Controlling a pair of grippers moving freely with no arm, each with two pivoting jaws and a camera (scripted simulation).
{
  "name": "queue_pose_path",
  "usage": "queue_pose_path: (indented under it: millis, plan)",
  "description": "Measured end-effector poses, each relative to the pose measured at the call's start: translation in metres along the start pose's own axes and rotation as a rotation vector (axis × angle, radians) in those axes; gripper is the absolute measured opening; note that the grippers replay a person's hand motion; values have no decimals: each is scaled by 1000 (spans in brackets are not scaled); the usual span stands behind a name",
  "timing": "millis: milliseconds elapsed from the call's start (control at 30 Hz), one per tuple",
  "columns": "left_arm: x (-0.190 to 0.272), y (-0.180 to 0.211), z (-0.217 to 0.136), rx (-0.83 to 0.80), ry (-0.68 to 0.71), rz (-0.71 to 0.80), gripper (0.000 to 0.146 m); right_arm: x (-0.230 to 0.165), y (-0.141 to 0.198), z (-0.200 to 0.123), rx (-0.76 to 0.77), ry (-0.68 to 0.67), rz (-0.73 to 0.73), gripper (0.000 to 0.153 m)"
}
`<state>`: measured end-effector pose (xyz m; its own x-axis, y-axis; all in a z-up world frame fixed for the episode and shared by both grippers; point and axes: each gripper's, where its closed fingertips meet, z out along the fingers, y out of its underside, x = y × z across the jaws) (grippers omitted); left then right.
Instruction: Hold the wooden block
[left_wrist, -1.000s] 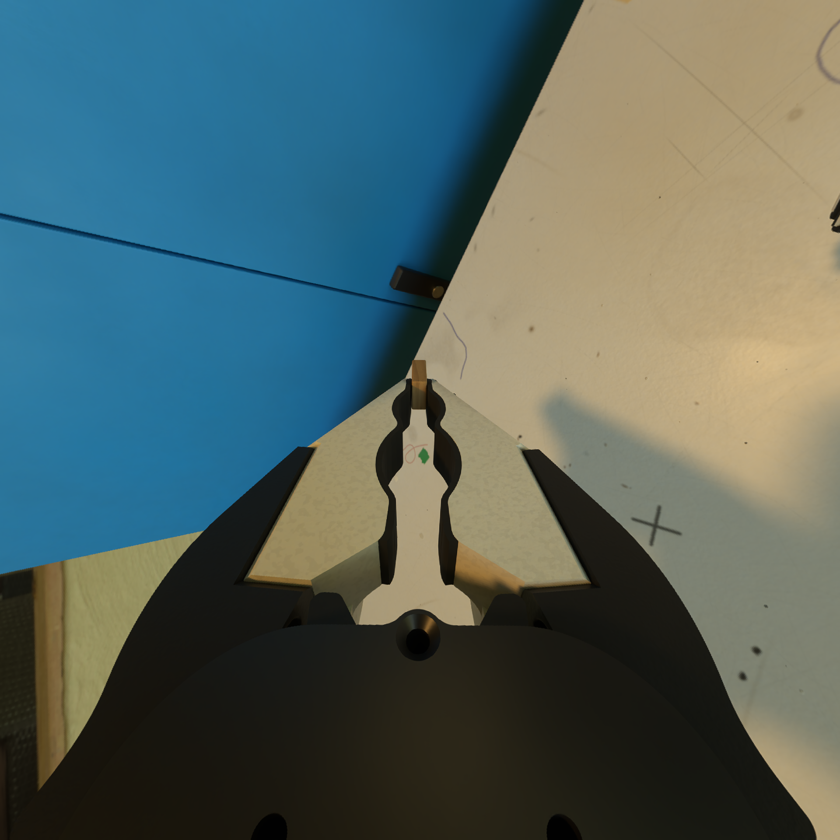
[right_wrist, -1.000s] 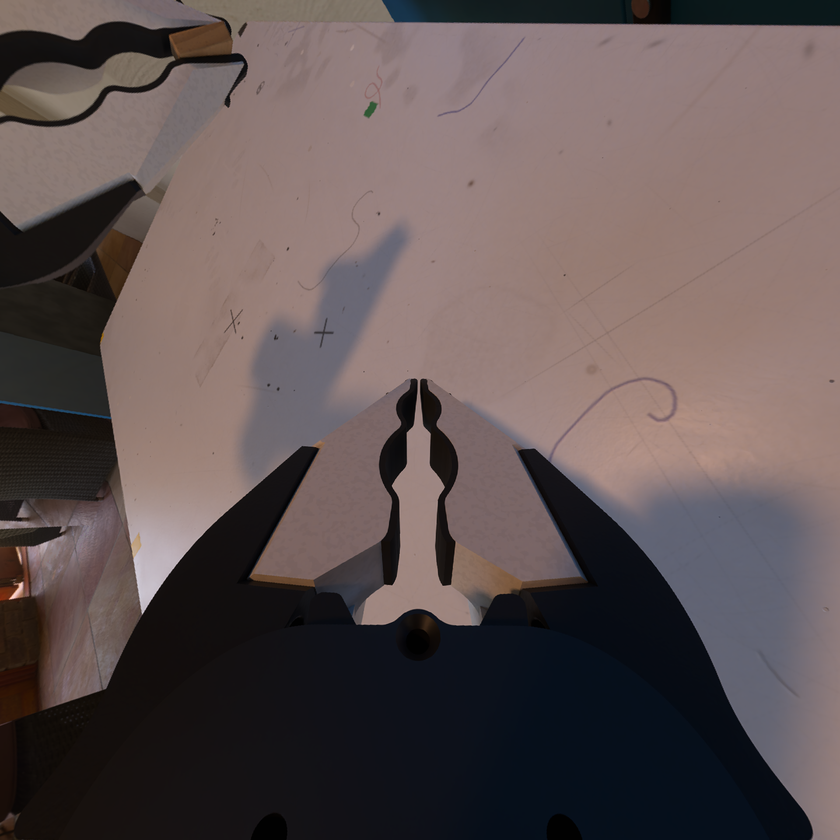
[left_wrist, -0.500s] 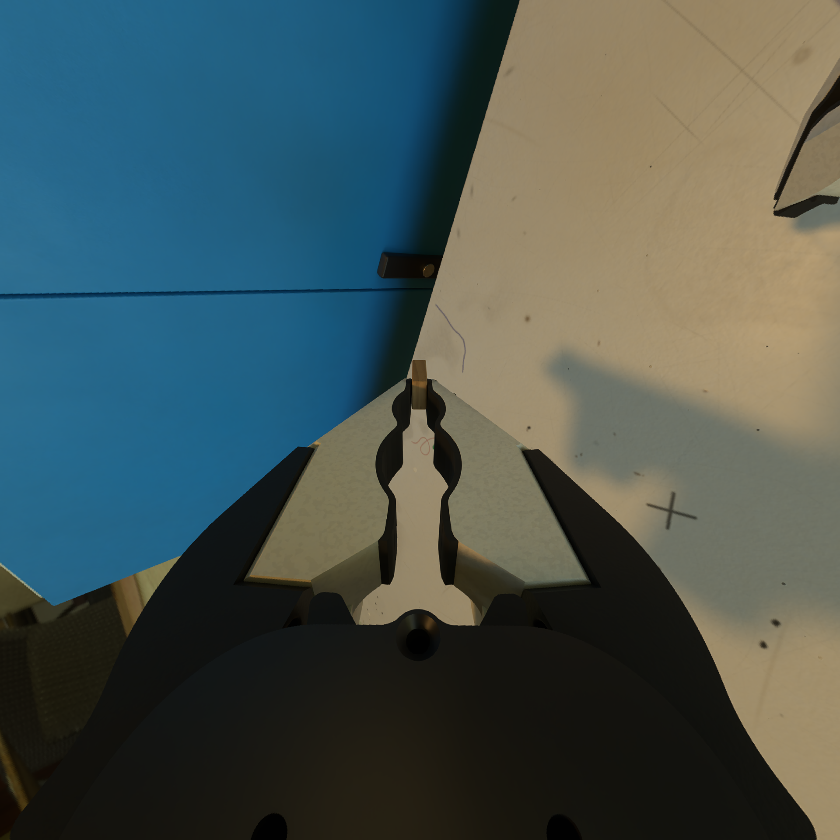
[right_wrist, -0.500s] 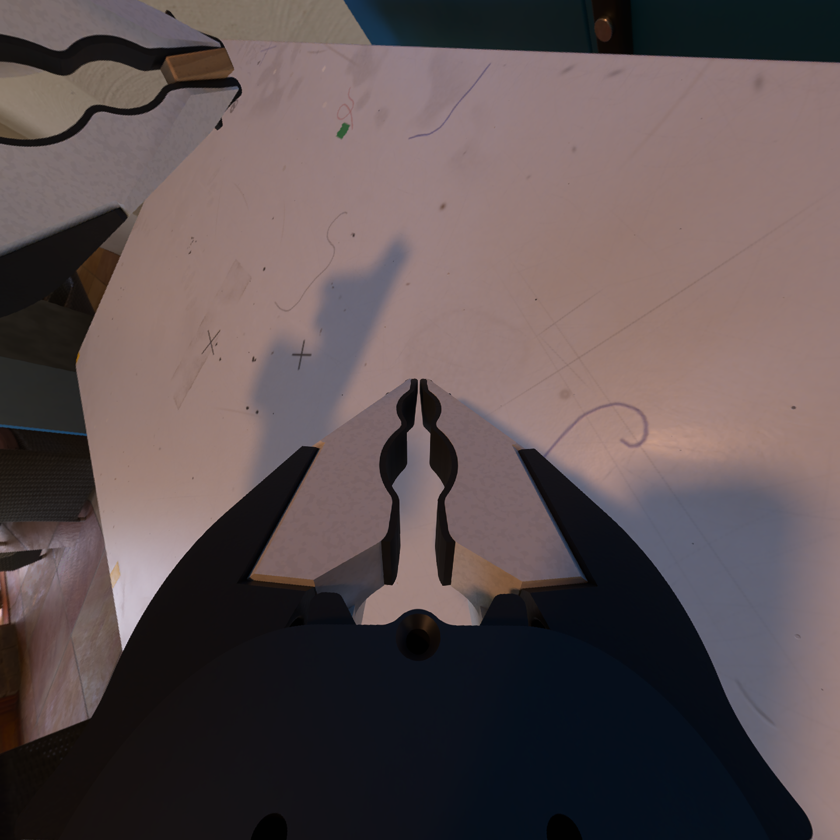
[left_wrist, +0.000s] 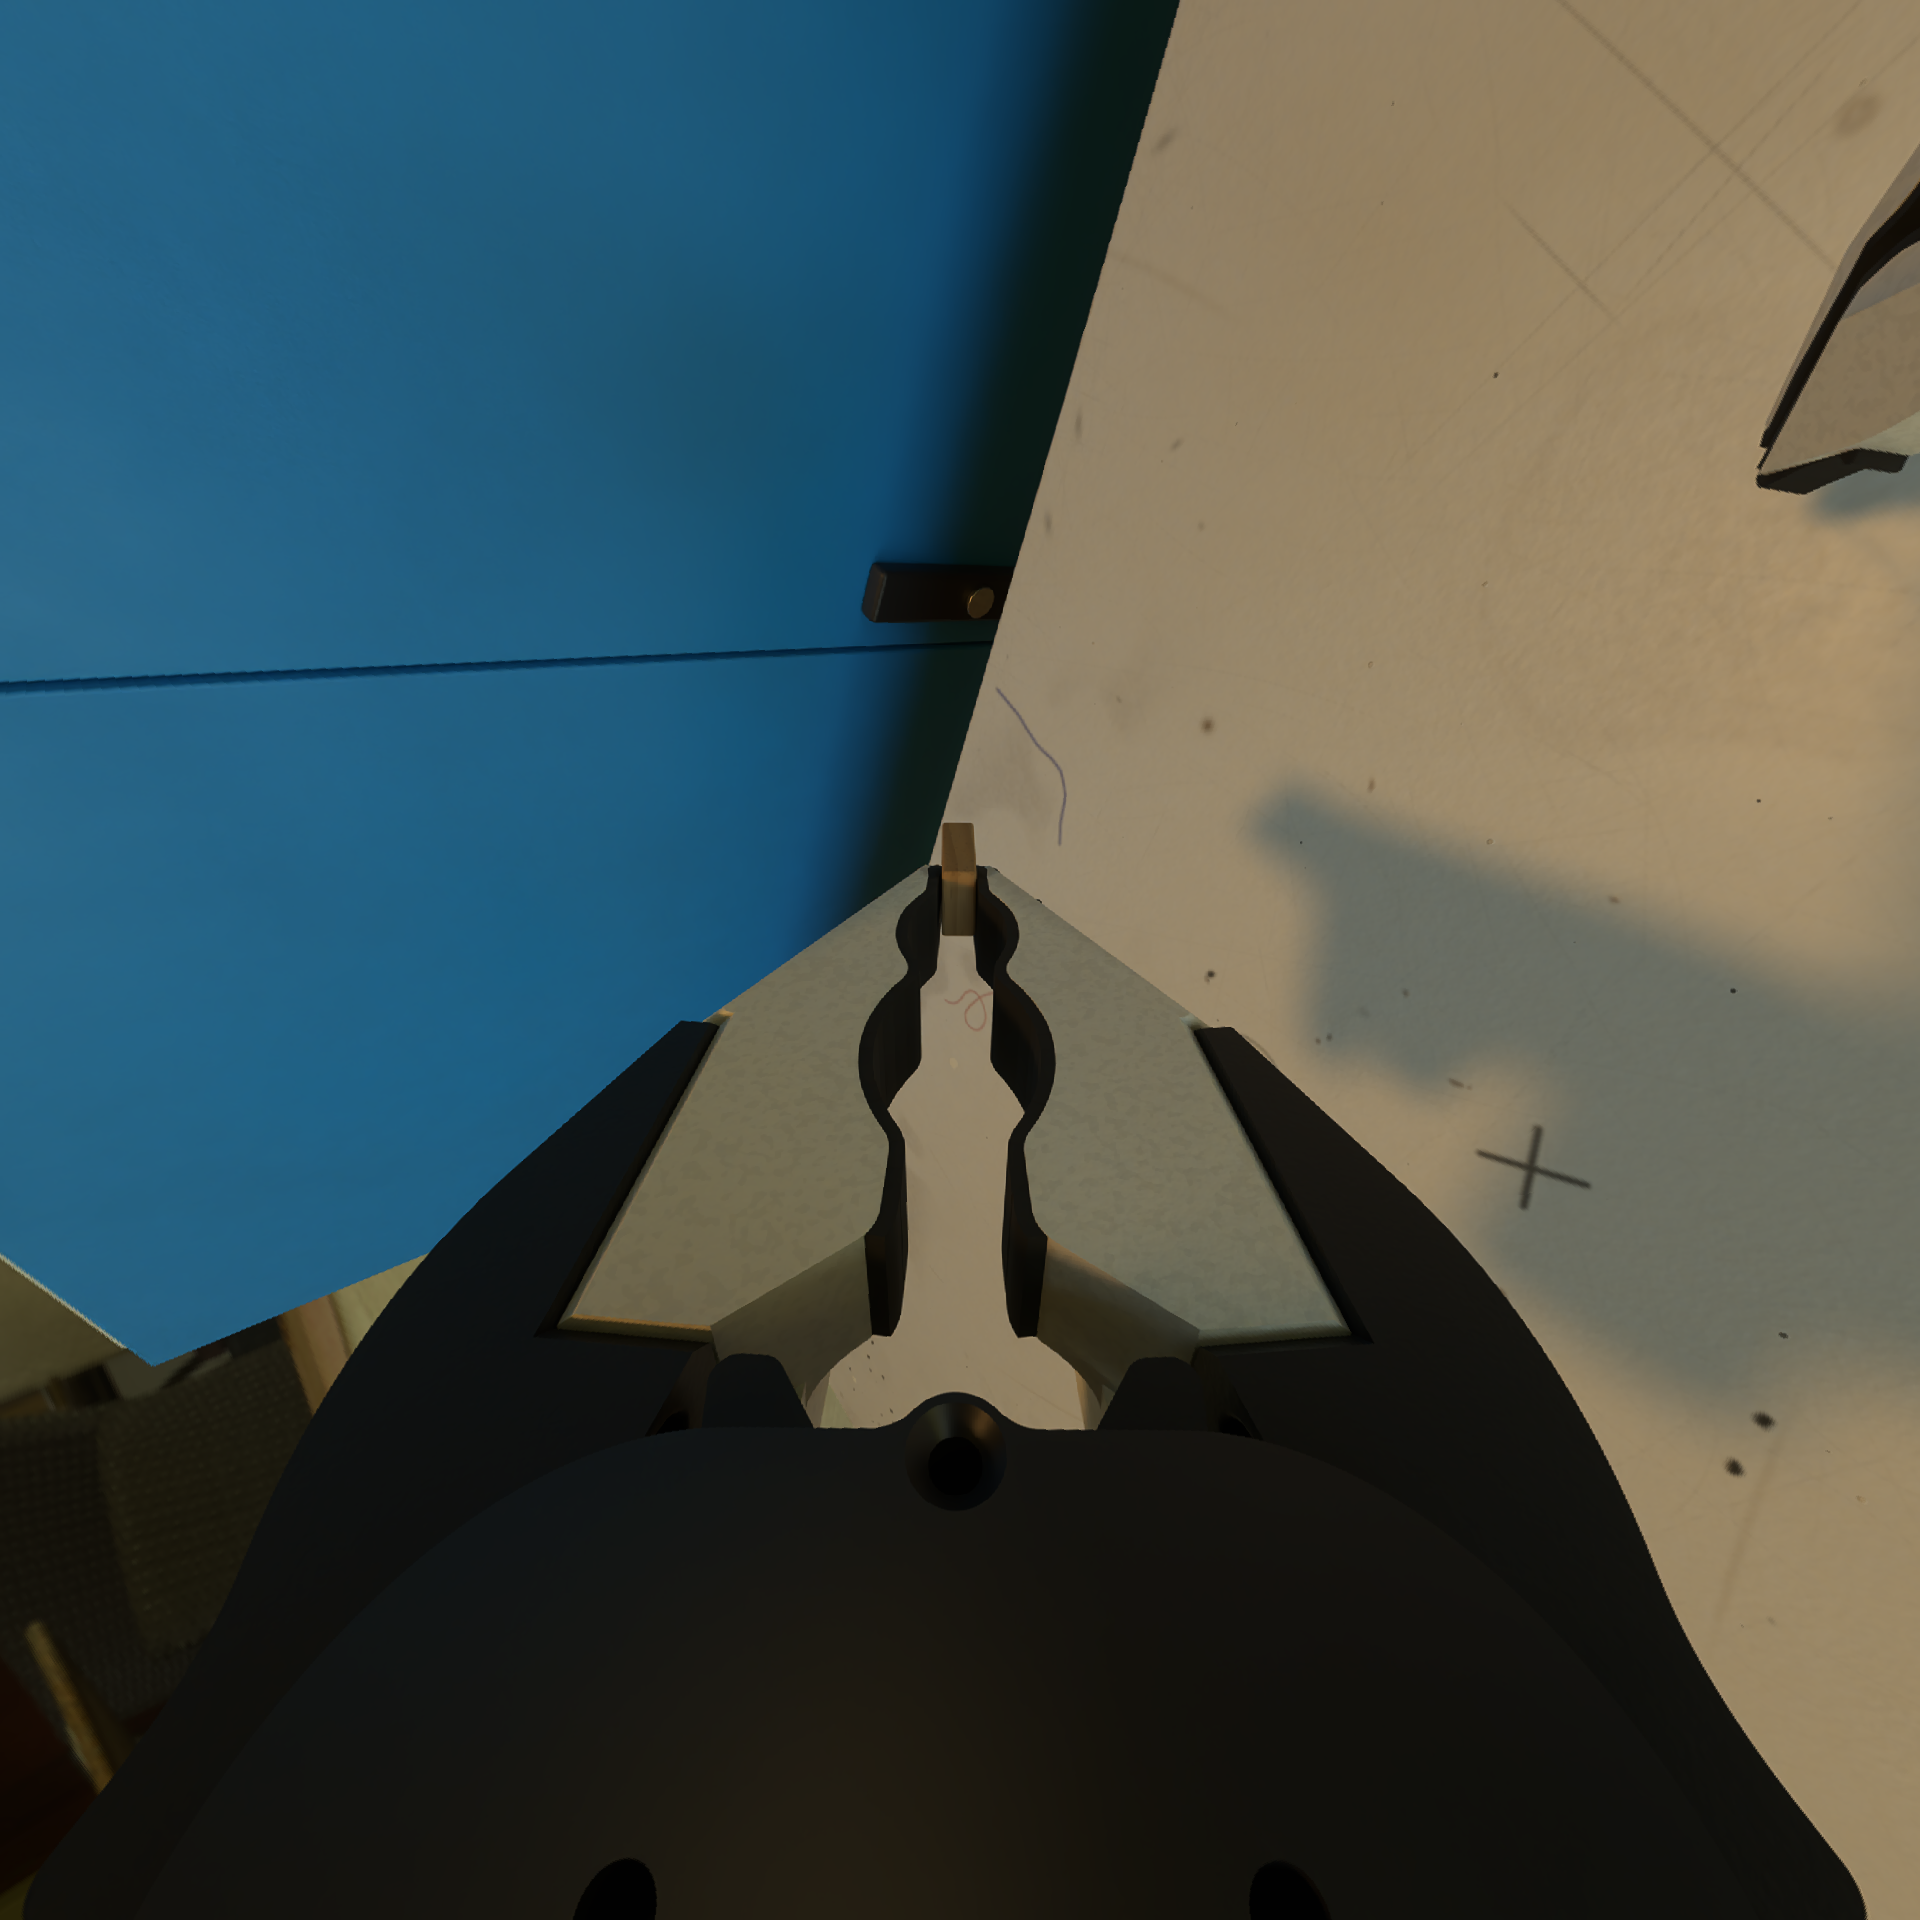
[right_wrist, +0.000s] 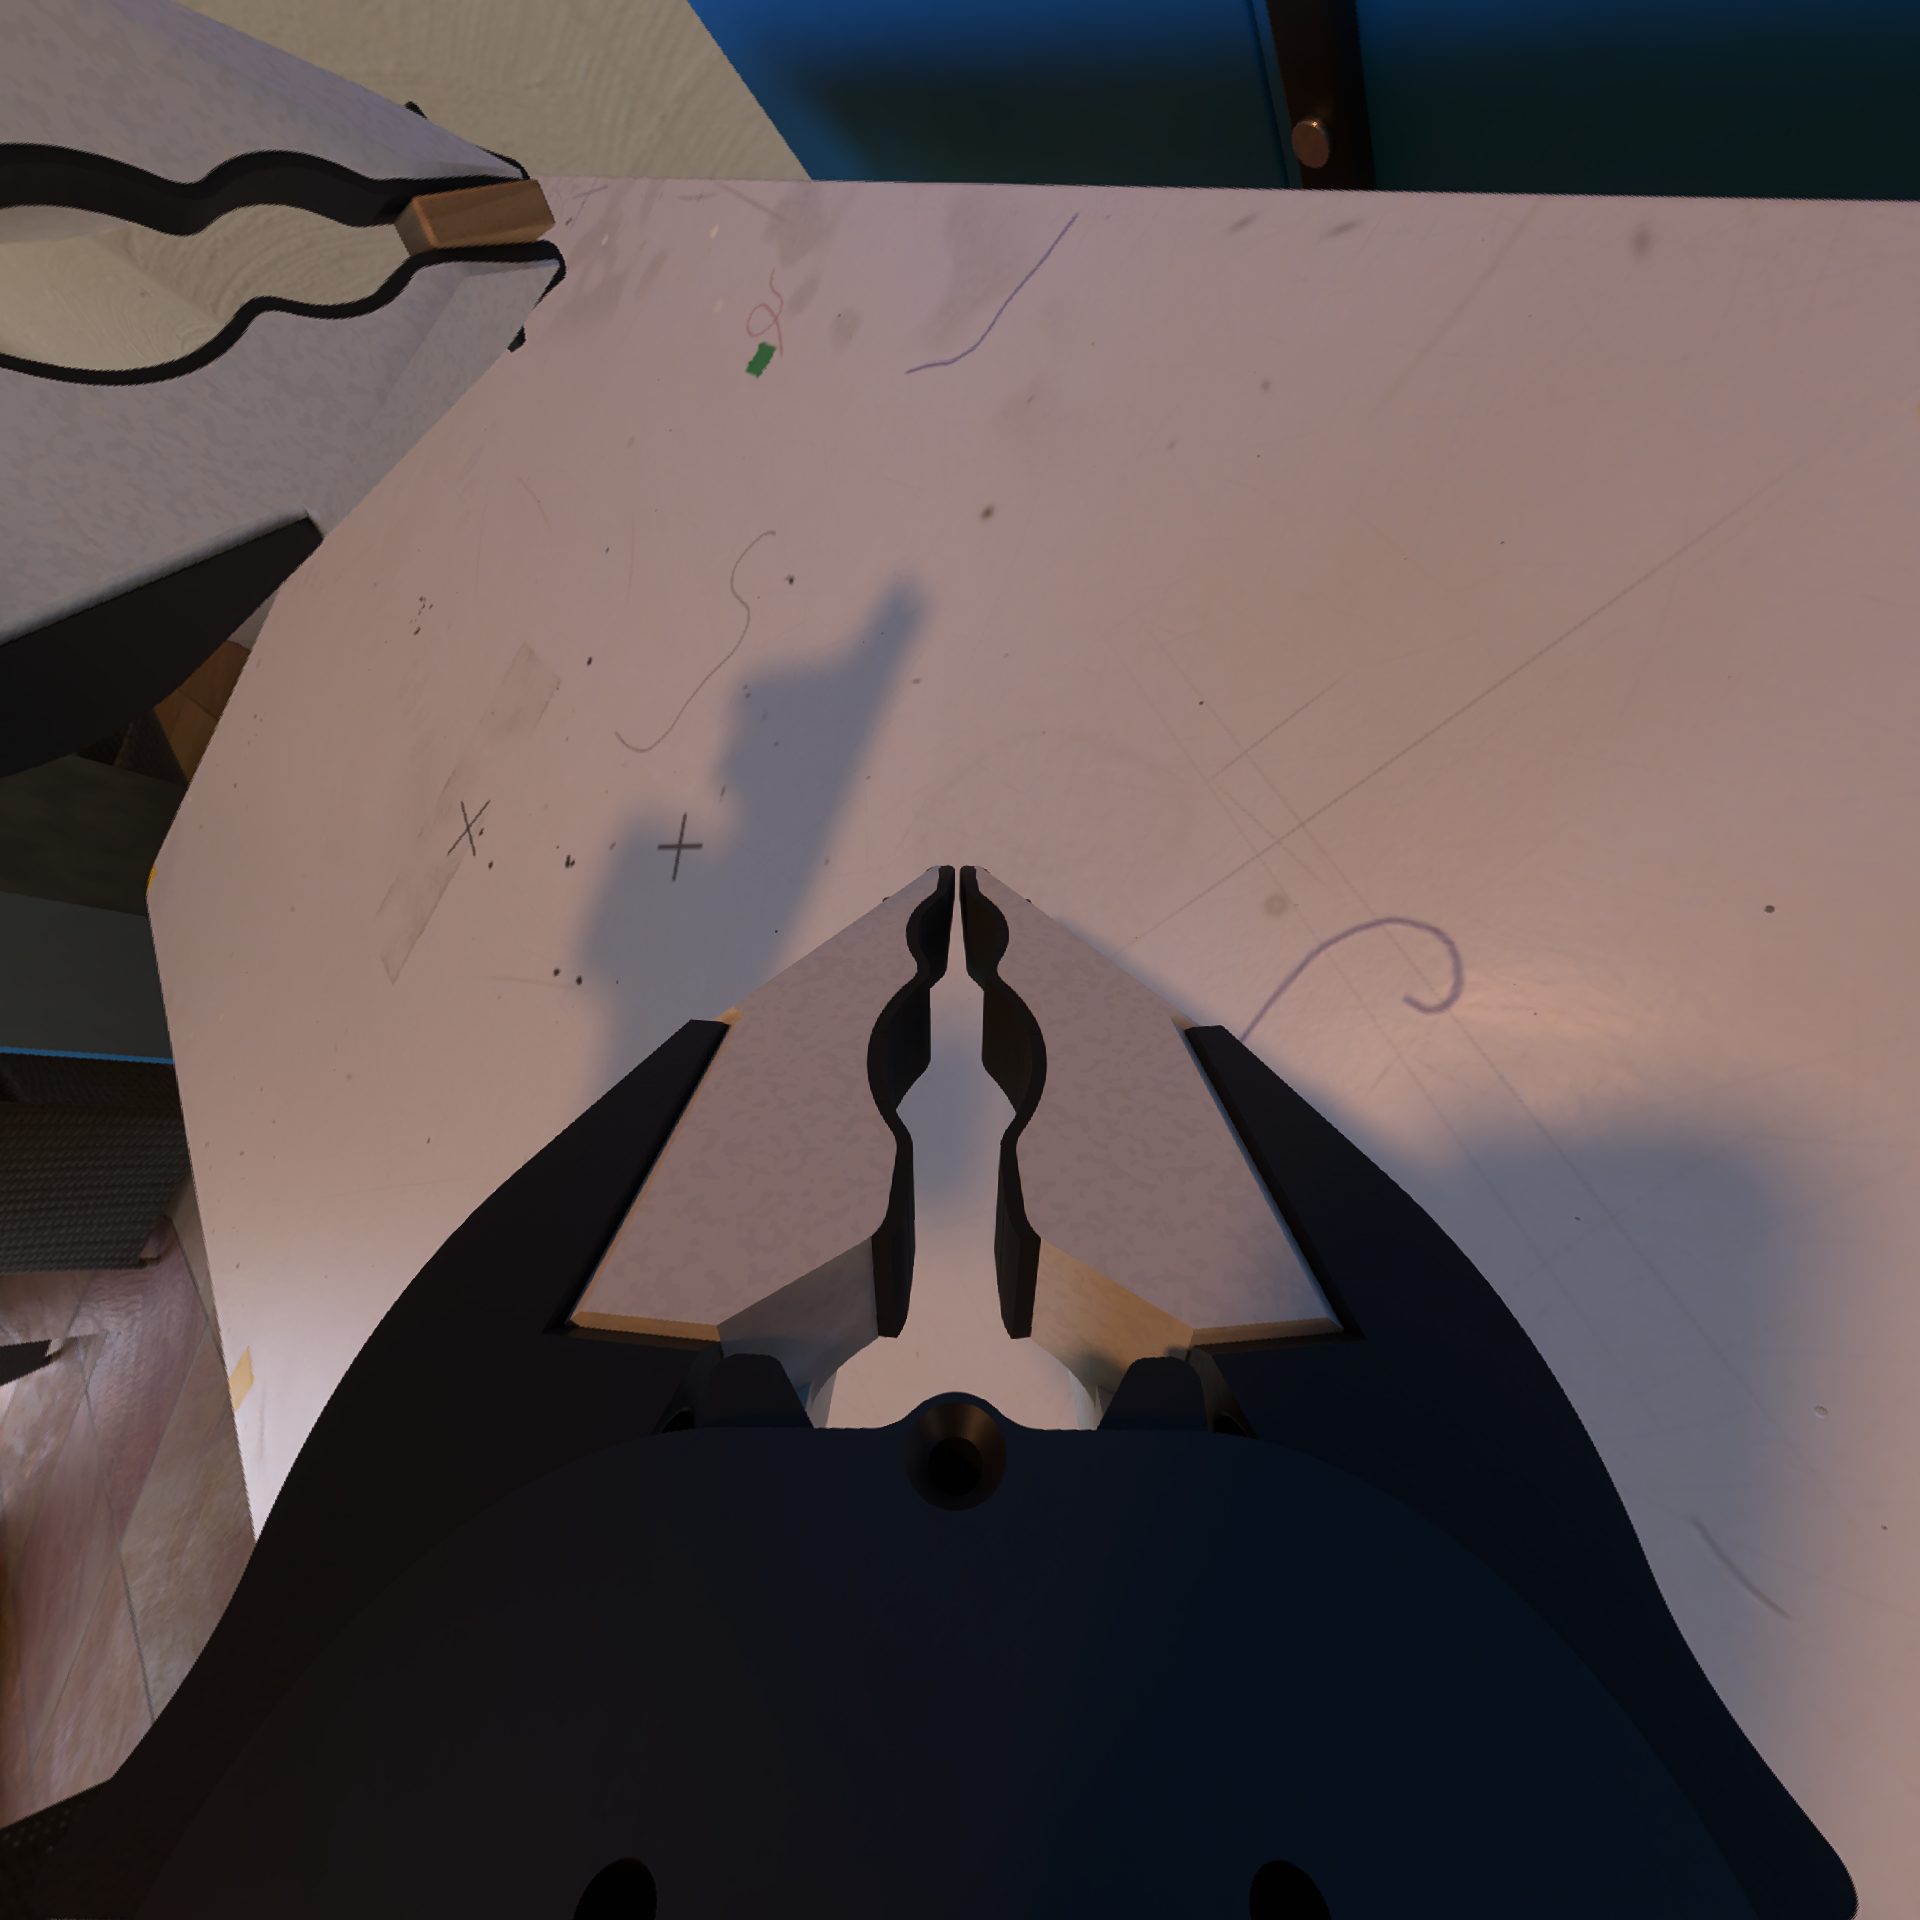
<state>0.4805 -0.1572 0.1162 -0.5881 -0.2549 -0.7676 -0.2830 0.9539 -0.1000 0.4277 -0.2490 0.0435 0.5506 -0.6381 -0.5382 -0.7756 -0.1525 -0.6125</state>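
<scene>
My left gripper (left_wrist: 957, 873) is shut on a small light wooden block (left_wrist: 957, 878), pinched at its fingertips and held above the table near its far left edge. The block sticks out a little past the tips. In the right wrist view the left gripper (right_wrist: 488, 223) shows at the top left with the wooden block (right_wrist: 478, 216) between its tips. My right gripper (right_wrist: 955, 878) is shut and empty over the middle of the white table (right_wrist: 1351, 520). Its tip shows in the left wrist view (left_wrist: 1839, 416) at the upper right.
A blue cabinet wall (left_wrist: 468, 520) with a dark handle (left_wrist: 930, 592) stands past the table edge. The table bears pen scribbles, cross marks (right_wrist: 681, 847) and a small green mark (right_wrist: 761, 360). Floor and dark furniture lie off the left edge (right_wrist: 83, 1195).
The left gripper has turned and shifted with the block still in it; the green mark has left the gap between its fingers. The right gripper has drawn back, so the table's far edge shows lower.
</scene>
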Motion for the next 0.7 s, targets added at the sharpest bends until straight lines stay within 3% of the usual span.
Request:
queue_pose_path:
  millis: [700]
  plan:
    - [0,-2,1,1,4,-2,5,0,1,0,21,36,8,1]
